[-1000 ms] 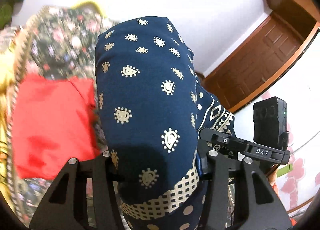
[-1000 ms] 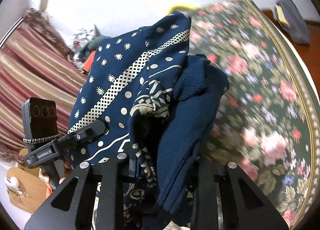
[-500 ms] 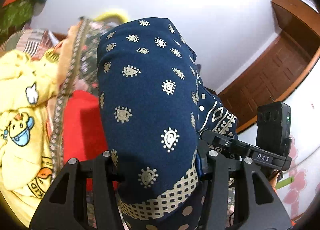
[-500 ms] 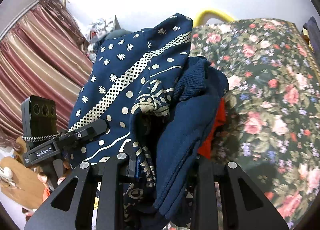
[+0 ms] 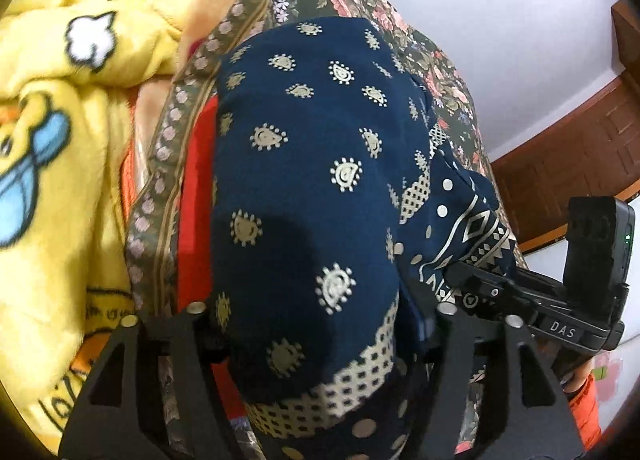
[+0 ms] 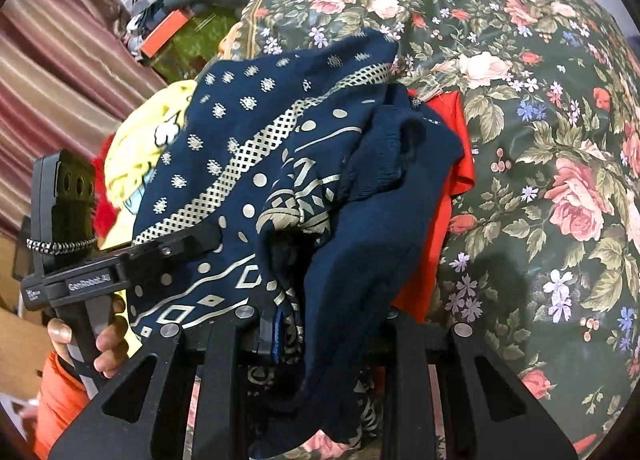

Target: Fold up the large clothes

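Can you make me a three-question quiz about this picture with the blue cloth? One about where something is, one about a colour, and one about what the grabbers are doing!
1. Where is the red garment?
A. Lying on the flowered cover, under the navy patterned garment
B. Hanging on the door
C. Folded on top of the yellow blanket

2. What colour is the blanket with the cartoon print?
A. Green
B. Yellow
C. Purple

3. What is the right gripper doing?
A. Hanging open with nothing in it
B. Closed on the navy patterned garment
C. Pinching the yellow blanket

Answers:
1 A: red cloth peeks out beneath the navy patterned garment on the flowered cover.
2 B: the yellow blanket fills the left of the left wrist view.
3 B: navy cloth is bunched tightly in the right gripper.
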Demonstrator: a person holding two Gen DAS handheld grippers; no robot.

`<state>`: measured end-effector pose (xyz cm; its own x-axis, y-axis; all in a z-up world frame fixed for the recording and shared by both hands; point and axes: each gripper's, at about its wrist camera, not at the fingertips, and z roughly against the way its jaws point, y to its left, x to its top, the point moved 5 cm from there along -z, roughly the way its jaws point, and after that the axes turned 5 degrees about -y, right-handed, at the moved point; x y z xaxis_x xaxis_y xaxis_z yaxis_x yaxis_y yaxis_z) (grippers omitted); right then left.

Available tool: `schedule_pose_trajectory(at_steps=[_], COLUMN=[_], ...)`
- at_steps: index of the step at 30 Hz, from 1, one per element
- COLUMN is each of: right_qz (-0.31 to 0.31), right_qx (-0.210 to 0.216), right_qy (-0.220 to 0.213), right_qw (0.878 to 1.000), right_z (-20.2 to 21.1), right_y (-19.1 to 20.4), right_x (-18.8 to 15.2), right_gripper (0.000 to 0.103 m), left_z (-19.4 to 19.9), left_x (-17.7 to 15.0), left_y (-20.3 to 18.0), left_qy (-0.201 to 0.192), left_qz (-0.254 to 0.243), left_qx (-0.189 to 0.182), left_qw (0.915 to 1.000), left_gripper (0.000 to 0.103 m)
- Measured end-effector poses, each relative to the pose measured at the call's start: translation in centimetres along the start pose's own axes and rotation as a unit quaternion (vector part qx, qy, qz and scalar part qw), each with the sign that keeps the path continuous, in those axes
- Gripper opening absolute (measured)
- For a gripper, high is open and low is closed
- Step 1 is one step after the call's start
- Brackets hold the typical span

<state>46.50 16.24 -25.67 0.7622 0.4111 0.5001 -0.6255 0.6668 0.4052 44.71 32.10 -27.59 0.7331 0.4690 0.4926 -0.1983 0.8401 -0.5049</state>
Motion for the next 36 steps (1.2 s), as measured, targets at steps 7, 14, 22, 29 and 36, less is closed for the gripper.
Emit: schedule_pose_trajectory(at_steps=[7,14,22,29,36], right_qz=[-0.007,0.018,0.049,0.086,0.129], right_qx=[-0.046,-0.094,-0.106,-0.087,-0.084], right_qy=[0.002,0.0,-0.068,-0.176,-0.292], right_qw=[0.999,0.995,0.991,0.977,0.944], right_z=[1.2,4.9,12.2,20.8,28.9], right_y=[-0.7,-1.4,2.0,8.1,13.9], right_x=[-1.8,-5.4,-6.0,-6.1,-7.5], right_gripper=[0.054,0.076,0.076,0.076,0.076], left_z=[2.5,5.4,11.1,20.5,31.0], left_x=[-2.6,-6.8,-8.8,-8.3,-10.2], left_y=[-1.0,-1.0,-2.4,-8.2,-16.1], left_qy=[-0.002,-0.016,-0.055,-0.152,-0.271], left_qz=[-0.045,-0.072,-0.072,-0.1,-0.159], left_qx=[0.071,0.114,0.151,0.136,0.116], left_qw=[0.9965,0.9908,0.9843,0.9739,0.9423], left_gripper=[0.084,0.091,0.091,0.091,0.091])
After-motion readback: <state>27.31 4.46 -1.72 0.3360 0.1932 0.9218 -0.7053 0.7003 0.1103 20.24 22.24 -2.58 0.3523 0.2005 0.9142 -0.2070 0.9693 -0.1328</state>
